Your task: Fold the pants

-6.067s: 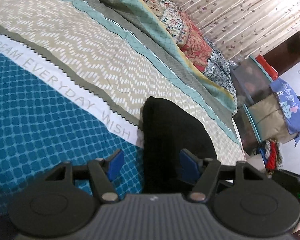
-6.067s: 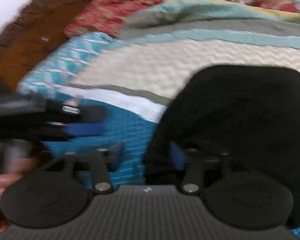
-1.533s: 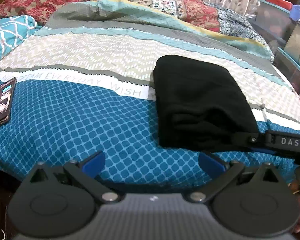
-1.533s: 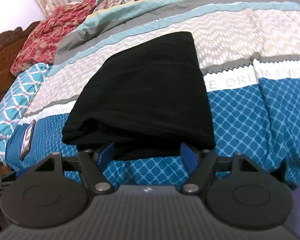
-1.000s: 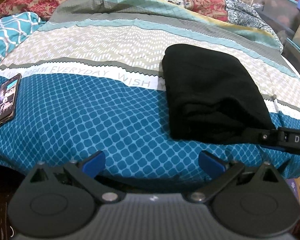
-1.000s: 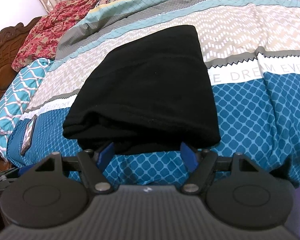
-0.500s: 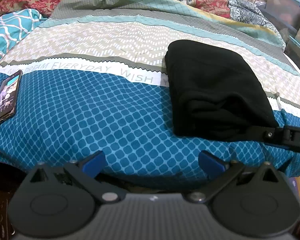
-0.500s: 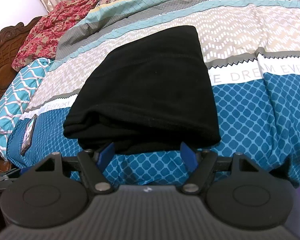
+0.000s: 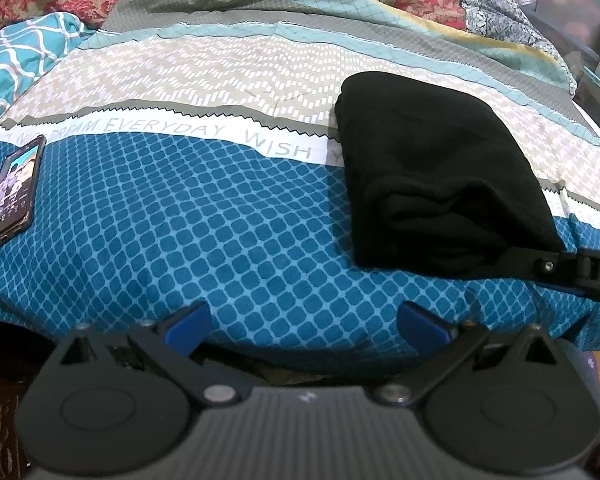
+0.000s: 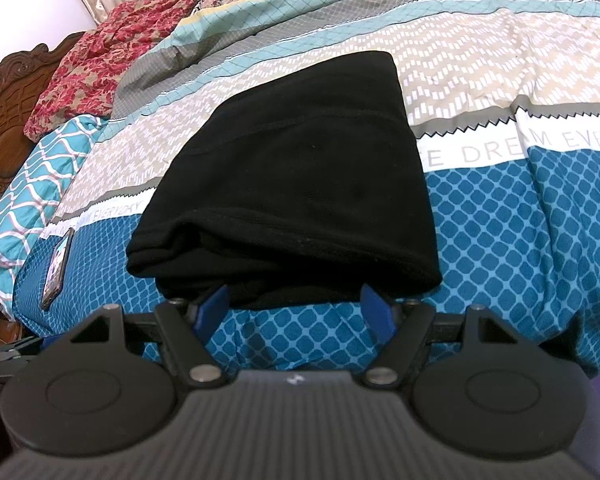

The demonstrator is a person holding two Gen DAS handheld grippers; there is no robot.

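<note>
Folded black pants on the bed, both grippers held wide and empty.

Nearest us in the left wrist view, the left gripper (image 9: 302, 326) has its blue fingers spread wide over the blue-checked bedspread (image 9: 180, 232), gripping nothing; a little further up, at the right edge of the frame, we see the right gripper's arm beside the near end of the pants (image 9: 432, 176), and a phone (image 9: 14, 192) lies at the far left. In the right wrist view, the right gripper (image 10: 296, 310) sits at the bottom centre, jaws well apart, its blue fingers (image 10: 374, 312) just short of the pants' near edge and not clamping the cloth. The pants (image 10: 296, 168) fill the centre; beyond them lie a red floral blanket (image 10: 100, 48) and a carved headboard (image 10: 0, 120), upper left.
</note>
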